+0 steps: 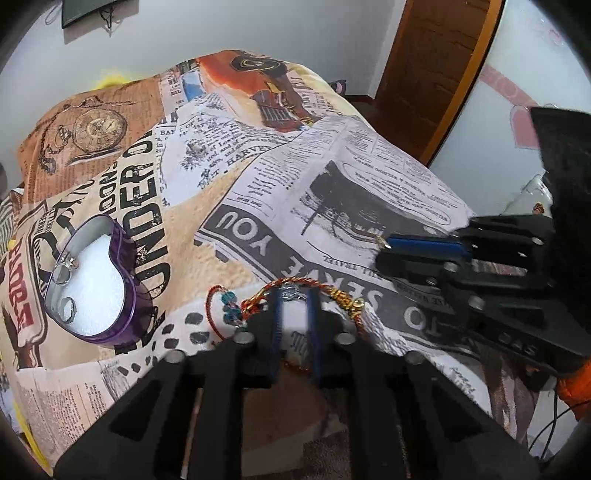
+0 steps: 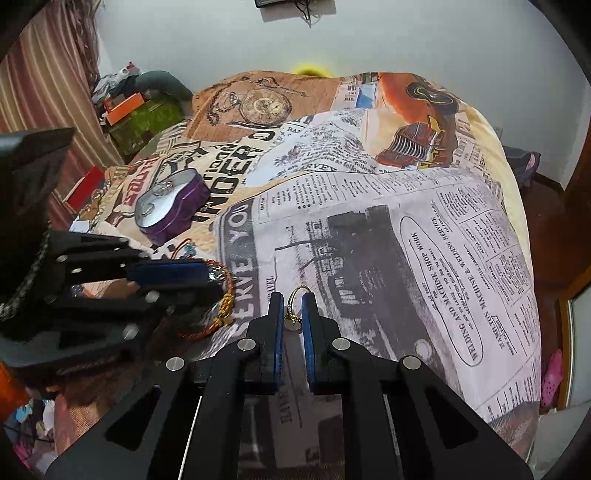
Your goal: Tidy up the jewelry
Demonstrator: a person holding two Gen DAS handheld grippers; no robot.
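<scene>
Blue-padded black fingers of the left gripper stand a little apart over a red-and-gold cord bracelet; the cord runs across both fingertips and its silver charm sits in the gap between them; whether the pads press on it cannot be told from either view. The bracelet lies on the bed cover near the cover's near edge, with blue beads on its left part and a gold ornament on its right.

The right gripper has its fingers narrowly parted around a small gold ring; the ring stands upright between the pads, its hoop rising past the tips and a gold pendant part hanging lower in the gap; the pads look to touch it, though that is not certain. In the left view this gripper reaches in from the right side, its tips low over the cover near the right edge.

Further out, toward the left edge of the cover, sits a purple heart-shaped box, open, with a white lining; silver rings rest on the left part of its rim; the box is near the bracelet yet apart from it. Behind the bed are a white wall and a brown wooden door.
</scene>
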